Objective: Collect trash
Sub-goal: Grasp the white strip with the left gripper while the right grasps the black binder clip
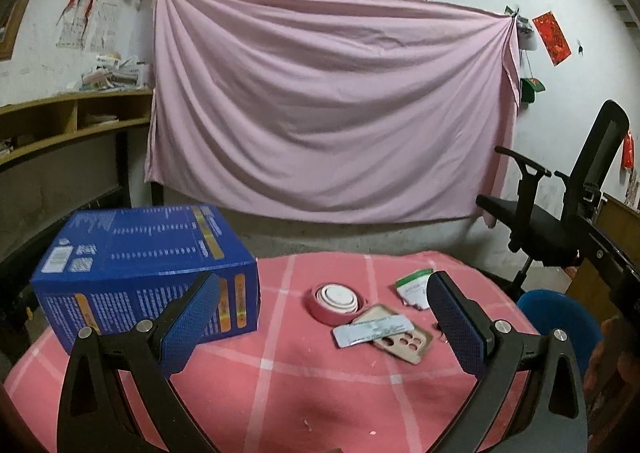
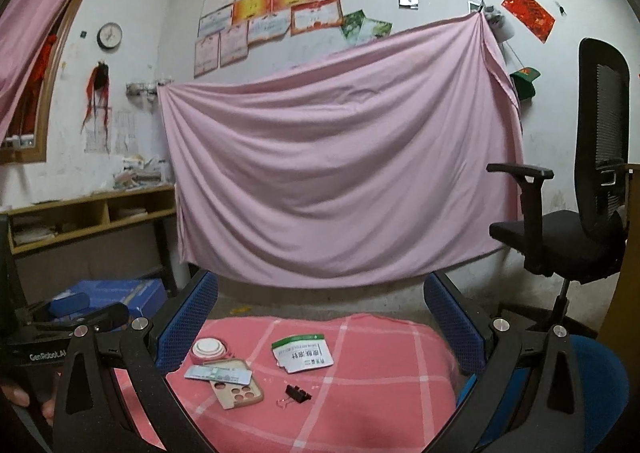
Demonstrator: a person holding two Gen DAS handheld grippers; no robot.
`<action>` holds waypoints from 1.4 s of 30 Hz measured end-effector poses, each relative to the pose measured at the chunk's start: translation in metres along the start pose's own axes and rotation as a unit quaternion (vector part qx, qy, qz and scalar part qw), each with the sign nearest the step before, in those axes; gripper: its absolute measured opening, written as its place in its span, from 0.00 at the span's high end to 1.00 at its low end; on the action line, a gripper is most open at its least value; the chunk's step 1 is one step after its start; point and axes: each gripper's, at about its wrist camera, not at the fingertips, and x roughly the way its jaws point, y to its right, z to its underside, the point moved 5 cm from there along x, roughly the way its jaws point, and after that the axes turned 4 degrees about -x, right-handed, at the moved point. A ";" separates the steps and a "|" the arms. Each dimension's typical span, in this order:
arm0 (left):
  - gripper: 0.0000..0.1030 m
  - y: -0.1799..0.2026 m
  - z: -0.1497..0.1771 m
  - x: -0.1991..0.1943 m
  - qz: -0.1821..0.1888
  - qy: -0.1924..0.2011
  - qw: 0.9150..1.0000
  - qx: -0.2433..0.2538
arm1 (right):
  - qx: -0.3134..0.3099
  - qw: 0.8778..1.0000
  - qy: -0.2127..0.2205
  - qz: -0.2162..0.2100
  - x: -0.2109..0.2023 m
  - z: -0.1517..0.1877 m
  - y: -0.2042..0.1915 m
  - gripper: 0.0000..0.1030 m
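Note:
A torn green-and-white packet (image 1: 414, 285) (image 2: 303, 354) lies on the pink checked tablecloth (image 1: 280, 373) (image 2: 360, 393). A silvery flat wrapper (image 1: 372, 330) (image 2: 218, 373) lies across a beige phone case (image 1: 402, 339) (image 2: 238, 387). A black binder clip (image 2: 297, 394) lies near them. My left gripper (image 1: 324, 317) is open and empty above the table, short of these items. My right gripper (image 2: 322, 325) is open and empty, raised above the table's near side. The left gripper also shows in the right wrist view (image 2: 72, 313).
A blue cardboard box (image 1: 148, 269) (image 2: 116, 295) stands at the table's left. A pink-and-white collapsed cup (image 1: 338, 301) (image 2: 209, 349) sits by the phone case. A black office chair (image 1: 560, 225) (image 2: 580, 221) and a blue stool (image 1: 560, 325) (image 2: 592, 385) are at the right. A pink sheet (image 1: 328, 105) hangs behind.

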 end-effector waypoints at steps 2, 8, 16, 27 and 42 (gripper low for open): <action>0.02 -0.002 0.004 0.006 0.006 -0.017 1.000 -0.002 | -0.009 1.000 -0.013 0.004 0.006 0.004 -0.003 0.00; 0.03 -0.008 0.009 0.027 0.024 -0.077 0.997 -0.020 | -0.022 0.998 -0.059 0.023 0.024 0.019 -0.004 0.00; 0.23 -0.010 0.009 0.047 0.069 -0.141 0.987 -0.046 | -0.017 0.993 -0.109 0.038 0.041 0.032 0.003 0.00; 0.53 -0.008 0.018 0.086 0.105 -0.242 0.963 -0.058 | 0.003 0.976 -0.220 0.003 0.076 0.059 0.008 0.15; 0.72 -0.005 0.023 0.088 0.127 -0.273 0.953 -0.046 | 0.039 0.920 -0.378 -0.096 0.112 0.108 0.001 0.41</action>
